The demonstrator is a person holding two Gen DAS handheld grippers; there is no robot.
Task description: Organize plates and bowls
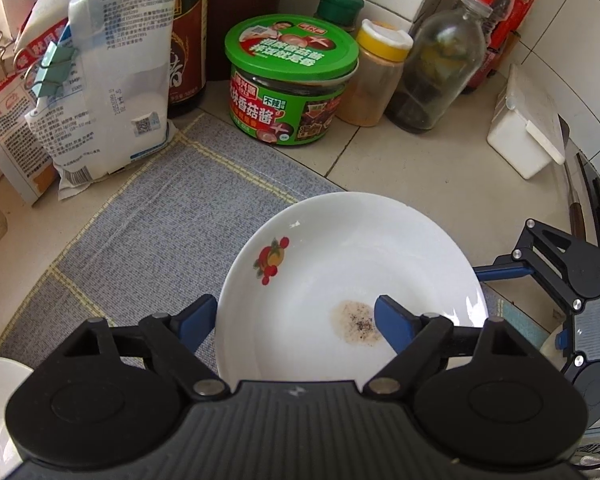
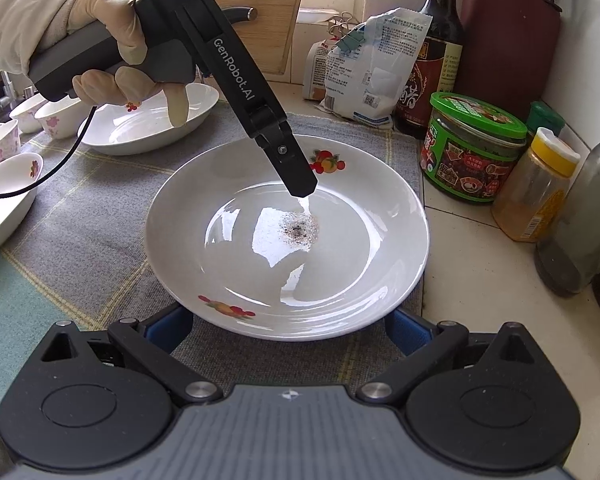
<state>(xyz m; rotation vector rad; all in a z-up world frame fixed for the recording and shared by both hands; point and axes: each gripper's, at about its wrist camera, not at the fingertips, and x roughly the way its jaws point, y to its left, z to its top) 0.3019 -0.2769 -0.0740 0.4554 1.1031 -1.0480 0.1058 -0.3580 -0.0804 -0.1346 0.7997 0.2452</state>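
A white deep plate (image 1: 340, 248) (image 2: 288, 240) with fruit decals and a brown speckled stain lies on a grey checked cloth (image 1: 140, 232). My left gripper (image 1: 296, 308) (image 2: 300, 190), held by a gloved hand (image 2: 100, 12), straddles the plate's rim. One finger is outside the rim and the other over the stained well, the jaws wide and not pressing. My right gripper (image 2: 288, 330) is open at the opposite edge, its blue fingers (image 2: 172, 332) tucked low on either side of the rim. Another deep plate (image 2: 148, 124) and several small flowered bowls (image 2: 56, 116) stand at the left.
A green-lidded sauce jar (image 1: 290, 80) (image 2: 472, 148), a yellow-capped spice jar (image 1: 376, 76), a glass bottle (image 1: 440, 68), a dark soy bottle (image 2: 432, 52) and clipped bags (image 1: 100, 80) crowd the tiled corner. A white box (image 1: 528, 128) is to the right. An oval dish (image 2: 4, 196) lies at the left.
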